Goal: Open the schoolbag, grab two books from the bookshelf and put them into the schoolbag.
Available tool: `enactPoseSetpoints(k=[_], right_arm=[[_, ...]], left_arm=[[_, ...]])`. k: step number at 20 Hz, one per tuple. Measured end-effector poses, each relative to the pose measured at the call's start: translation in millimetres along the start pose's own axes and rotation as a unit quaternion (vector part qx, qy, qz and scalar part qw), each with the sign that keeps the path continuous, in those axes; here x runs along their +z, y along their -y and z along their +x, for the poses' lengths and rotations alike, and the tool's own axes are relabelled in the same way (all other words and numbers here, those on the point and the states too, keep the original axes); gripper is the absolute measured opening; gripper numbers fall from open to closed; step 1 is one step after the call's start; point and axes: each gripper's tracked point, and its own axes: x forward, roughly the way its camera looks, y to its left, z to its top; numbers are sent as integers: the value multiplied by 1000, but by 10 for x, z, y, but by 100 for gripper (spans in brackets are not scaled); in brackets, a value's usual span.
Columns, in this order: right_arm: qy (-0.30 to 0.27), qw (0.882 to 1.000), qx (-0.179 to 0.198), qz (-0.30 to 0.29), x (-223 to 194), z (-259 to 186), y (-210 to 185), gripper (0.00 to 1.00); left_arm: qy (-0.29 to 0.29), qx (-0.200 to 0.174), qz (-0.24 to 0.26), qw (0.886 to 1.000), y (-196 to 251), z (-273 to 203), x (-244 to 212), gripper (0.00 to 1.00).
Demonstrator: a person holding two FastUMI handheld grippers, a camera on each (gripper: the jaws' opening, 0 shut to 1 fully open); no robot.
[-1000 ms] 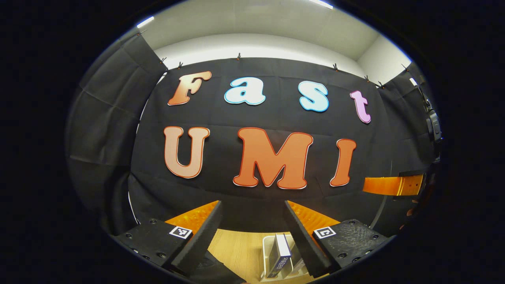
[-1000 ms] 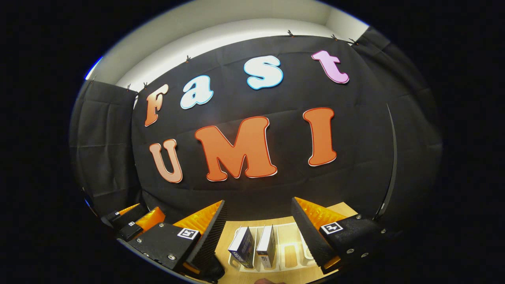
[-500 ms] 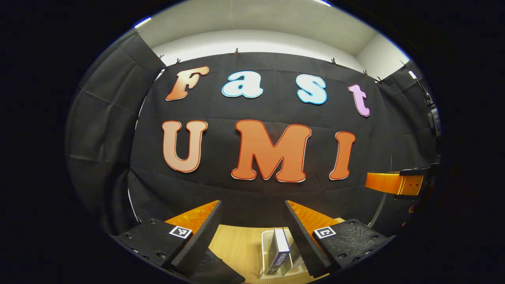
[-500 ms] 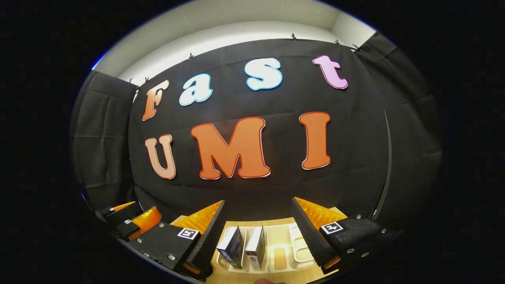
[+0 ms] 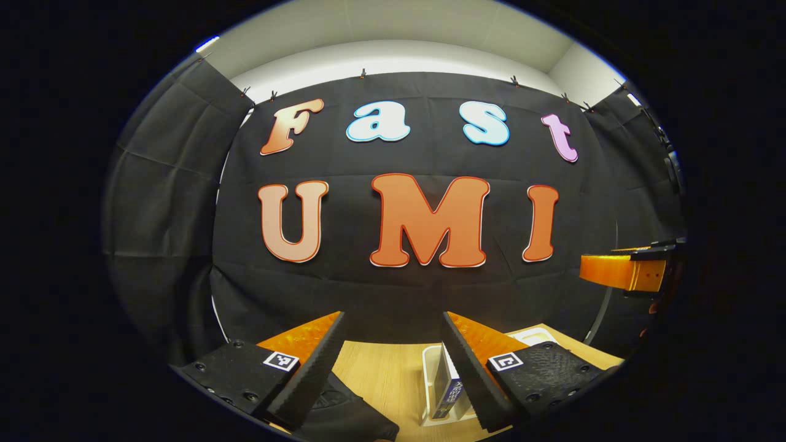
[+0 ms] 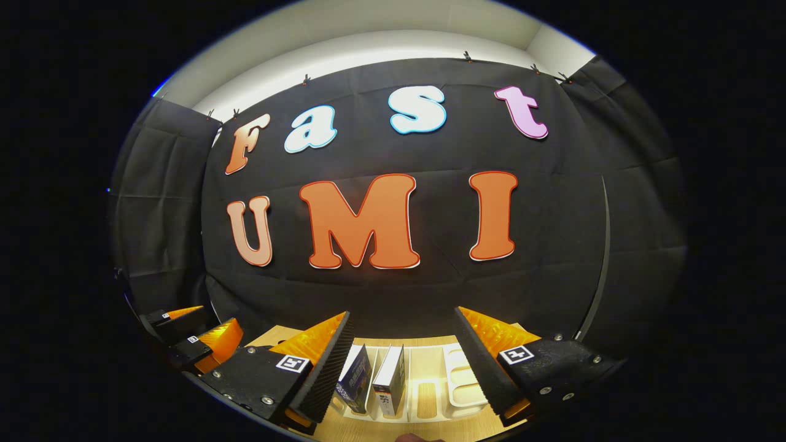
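Note:
Two dark-covered books [image 6: 355, 382] [image 6: 390, 385] stand upright in a white slotted bookshelf rack [image 6: 459, 382] on the wooden table [image 6: 430, 410]. My right gripper [image 6: 402, 314] hovers above them, open and holding nothing. In the left gripper view one book [image 5: 447, 393] stands in the rack [image 5: 430, 368], partly hidden behind the right finger [image 5: 473, 368]. My left gripper [image 5: 393, 315] is open and holds nothing. A black fabric mass, apparently the schoolbag [image 5: 350, 418], lies at the bottom under its left finger.
The other gripper's orange-and-black fingers [image 5: 623, 271] show at the right edge of the left gripper view, and the left one [image 6: 196, 336] sits at the lower left of the right gripper view. Black cloth walls close in behind the table [image 5: 381, 374].
In the left gripper view the rack and book slid right, behind the right finger. In the right gripper view the books drifted left. Both grippers stayed open.

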Motion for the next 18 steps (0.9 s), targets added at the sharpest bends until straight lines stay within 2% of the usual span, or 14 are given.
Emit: enactPoseSetpoints(k=[5, 9, 10, 11, 14, 18], right_arm=[[-7, 1000, -4, -6, -93, -3, 54, 96], [-17, 1000, -8, -8, -196, 1, 113, 96], [-20, 1000, -10, -8, -216, -3, 135, 96], [-23, 1000, -10, -7, -242, -5, 146, 96], [-29, 999, -14, -8, -304, -6, 202, 96], [-38, 999, -17, -9, -405, 1, 279, 96]], left_arm=[[-28, 8, 45, 999, -94, -57, -341, 96], [-70, 14, 99, 993, -188, -109, -785, 96], [-81, 15, 114, 990, -217, -122, -878, 100], [-90, 14, 128, 988, -231, -125, -990, 96], [-128, 9, 183, 975, -252, -160, -1365, 96], [-189, -13, 262, 946, -190, -161, -1894, 96]])
